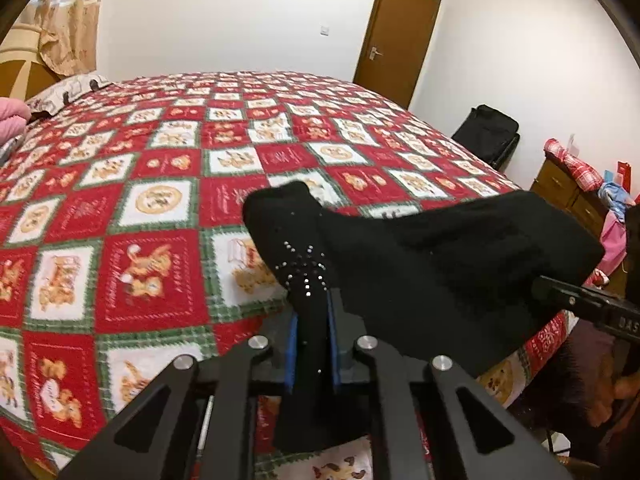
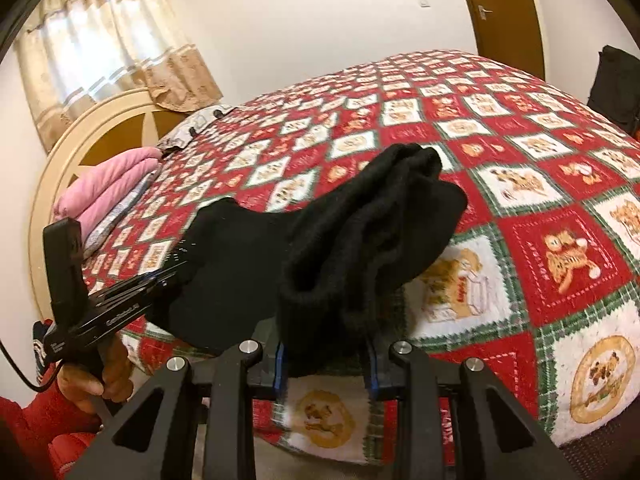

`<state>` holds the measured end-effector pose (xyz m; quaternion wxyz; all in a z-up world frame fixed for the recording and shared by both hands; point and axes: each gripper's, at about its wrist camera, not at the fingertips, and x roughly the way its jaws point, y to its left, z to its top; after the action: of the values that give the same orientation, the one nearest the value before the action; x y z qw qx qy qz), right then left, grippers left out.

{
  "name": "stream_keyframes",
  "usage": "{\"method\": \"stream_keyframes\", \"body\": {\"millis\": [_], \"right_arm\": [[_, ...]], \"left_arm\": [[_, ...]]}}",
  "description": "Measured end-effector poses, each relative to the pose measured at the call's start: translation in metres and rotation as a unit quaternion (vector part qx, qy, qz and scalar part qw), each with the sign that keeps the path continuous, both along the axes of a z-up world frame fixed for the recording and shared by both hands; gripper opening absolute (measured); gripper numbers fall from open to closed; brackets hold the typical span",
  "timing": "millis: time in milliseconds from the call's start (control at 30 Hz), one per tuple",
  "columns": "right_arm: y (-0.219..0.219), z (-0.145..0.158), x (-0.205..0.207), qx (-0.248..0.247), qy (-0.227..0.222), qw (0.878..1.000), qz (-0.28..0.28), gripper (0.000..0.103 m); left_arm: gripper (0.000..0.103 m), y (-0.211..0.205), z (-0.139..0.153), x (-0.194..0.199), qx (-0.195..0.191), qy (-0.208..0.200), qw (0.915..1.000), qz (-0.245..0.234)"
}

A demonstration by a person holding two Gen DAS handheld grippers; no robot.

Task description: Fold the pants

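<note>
Pants (image 1: 420, 264) are black, bunched, held up just above the near edge of the bed (image 1: 160, 184), strung between both tongs. Long axis runs side to side, left tongs to right tongs; both hands are already on the fabric, so neither is nearer.

Bed: red, white and green checked quilt, mostly bare ahead of the pants, so I judge there is open room to lay them out and fold. Far-side items are well apart: door (image 1: 396, 36), curtain (image 2: 108, 40), headboard (image 2: 100, 128), pink folded bedding (image 2: 108, 188), black bag (image 1: 488, 132), wooden drawers (image 1: 568, 192) with clutter on top.

Left tongs (image 1: 312, 332): closed tight on a thin strip of the pants, next to the small stud pattern (image 1: 306, 270). Right tongs (image 2: 326, 364): closed on a thick wad of the same pants, jaws held apart by the bulk.

Nothing blocks the way. My concern: the wad in the right tongs hides which layers are caught, and the fabric sags between the 2 grips.
</note>
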<state>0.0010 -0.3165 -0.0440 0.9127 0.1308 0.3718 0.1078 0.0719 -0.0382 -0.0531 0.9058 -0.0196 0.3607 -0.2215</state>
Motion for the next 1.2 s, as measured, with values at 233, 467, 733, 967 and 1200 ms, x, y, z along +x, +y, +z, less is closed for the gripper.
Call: {"method": "stream_keyframes", "body": {"millis": [233,467,733,967,1200], "right_arm": [[0.025,0.010,0.004,-0.003,-0.011,1.000,0.020,0.030],[0.028,0.015,0.000,-0.007,-0.018,1.000,0.014,0.030],[0.042,0.029,0.007,0.000,-0.031,0.999,0.033,0.030],[0.094,0.059,0.041,-0.011,-0.072,0.992,0.099,0.030],[0.179,0.081,0.108,-0.018,-0.113,0.975,0.190,0.030]], "left_arm": [[0.012,0.015,0.015,0.002,0.009,-0.024,0.9993,0.027],[0.012,0.021,0.004,0.005,-0.007,-0.004,0.9996,0.026],[0.012,0.043,0.010,0.008,-0.041,0.009,0.9984,0.038],[0.012,0.098,0.036,0.025,-0.051,-0.019,0.9931,0.104],[0.012,0.160,0.067,0.051,-0.006,-0.072,0.9806,0.182]]}}
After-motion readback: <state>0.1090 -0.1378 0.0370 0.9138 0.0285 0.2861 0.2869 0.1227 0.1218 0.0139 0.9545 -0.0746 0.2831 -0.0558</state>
